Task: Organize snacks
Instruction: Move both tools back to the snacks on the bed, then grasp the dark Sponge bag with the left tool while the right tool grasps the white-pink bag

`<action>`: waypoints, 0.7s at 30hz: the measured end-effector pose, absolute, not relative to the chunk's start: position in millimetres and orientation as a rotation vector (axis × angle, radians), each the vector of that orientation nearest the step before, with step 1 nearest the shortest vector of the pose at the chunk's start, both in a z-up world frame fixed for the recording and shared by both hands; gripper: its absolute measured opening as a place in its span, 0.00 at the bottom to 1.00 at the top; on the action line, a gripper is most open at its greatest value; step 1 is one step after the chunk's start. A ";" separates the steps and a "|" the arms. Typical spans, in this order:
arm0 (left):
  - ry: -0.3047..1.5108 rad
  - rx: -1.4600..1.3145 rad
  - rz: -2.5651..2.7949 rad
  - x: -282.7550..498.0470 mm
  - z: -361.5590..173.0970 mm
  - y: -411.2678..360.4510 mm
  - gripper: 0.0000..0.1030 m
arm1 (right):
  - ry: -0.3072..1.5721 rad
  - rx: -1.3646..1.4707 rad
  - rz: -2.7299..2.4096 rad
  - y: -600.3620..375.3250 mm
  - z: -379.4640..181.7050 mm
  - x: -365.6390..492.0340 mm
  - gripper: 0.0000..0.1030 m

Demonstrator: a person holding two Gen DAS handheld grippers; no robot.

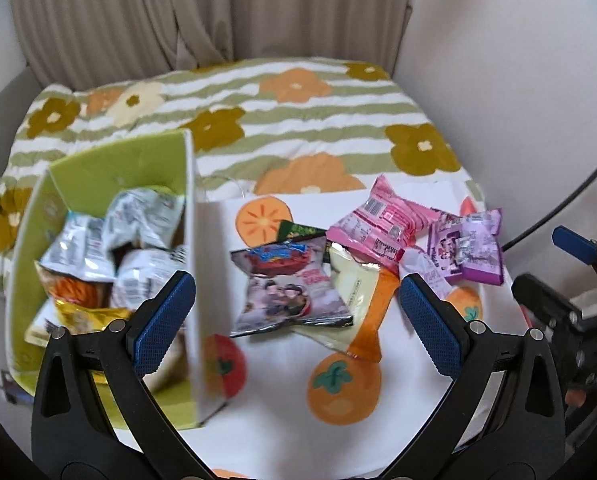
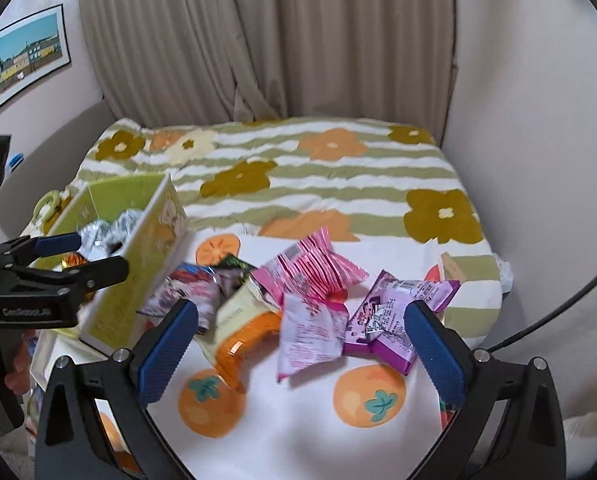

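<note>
Hovering over a bed (image 1: 298,120) spread with a flowered, green-striped cover, the left claw (image 1: 296,312) stands wide with nothing between its blue pads; its left finger (image 1: 162,320) hangs over the near right corner of a green box (image 1: 98,164), its right finger over the white fruit-printed cloth (image 1: 278,420). The box sits at the left, and inside it lie several crumpled silver packets (image 1: 138,216) and a gold one (image 1: 86,316). Loose snacks lie in a cluster on the cloth just right of the box: a grey packet with a red top (image 1: 290,288), a cream and orange packet (image 1: 362,308) partly beneath it, a pink packet (image 1: 374,220) farther back, and a purple packet (image 1: 466,248) at the right. In the right wrist view the right claw (image 2: 298,344) is also spread wide and empty, near a pale pink packet (image 2: 310,332) and the purple one (image 2: 394,320). A beige curtain (image 2: 278,40) hangs at the far side, and a framed picture (image 2: 22,60) is on the left wall.
</note>
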State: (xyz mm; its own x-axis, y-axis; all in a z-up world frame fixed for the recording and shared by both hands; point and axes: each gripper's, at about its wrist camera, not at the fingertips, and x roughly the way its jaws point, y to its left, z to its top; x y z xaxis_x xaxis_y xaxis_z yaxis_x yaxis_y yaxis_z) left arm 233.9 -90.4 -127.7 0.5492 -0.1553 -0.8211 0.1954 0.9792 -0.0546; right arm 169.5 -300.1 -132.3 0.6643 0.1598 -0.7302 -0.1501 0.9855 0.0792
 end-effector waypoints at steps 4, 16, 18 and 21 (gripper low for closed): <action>1.043 0.068 -0.142 250.7 -160.3 -118.2 0.99 | 0.887 -0.009 0.247 -310.9 -158.5 188.4 1.00; 1.175 0.105 0.016 299.7 -231.8 -127.8 0.97 | 0.973 -0.054 0.356 -296.2 -230.0 224.4 1.00; 1.192 0.101 0.029 305.0 -240.7 -125.4 0.92 | 0.976 -0.066 0.356 -293.8 -237.3 226.9 1.00; 1.219 0.114 0.056 309.4 -252.7 -121.0 0.89 | 0.970 -0.087 0.351 -291.9 -245.7 228.4 1.00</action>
State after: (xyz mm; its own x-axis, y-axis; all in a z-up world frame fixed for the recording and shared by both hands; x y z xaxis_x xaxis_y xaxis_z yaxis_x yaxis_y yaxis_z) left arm 309.4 -121.0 -252.7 0.3437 0.1047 -0.9332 0.0181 0.9928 0.1180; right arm 228.4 -291.9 -245.7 0.5139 0.2532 -0.8196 -0.3300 0.9403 0.0835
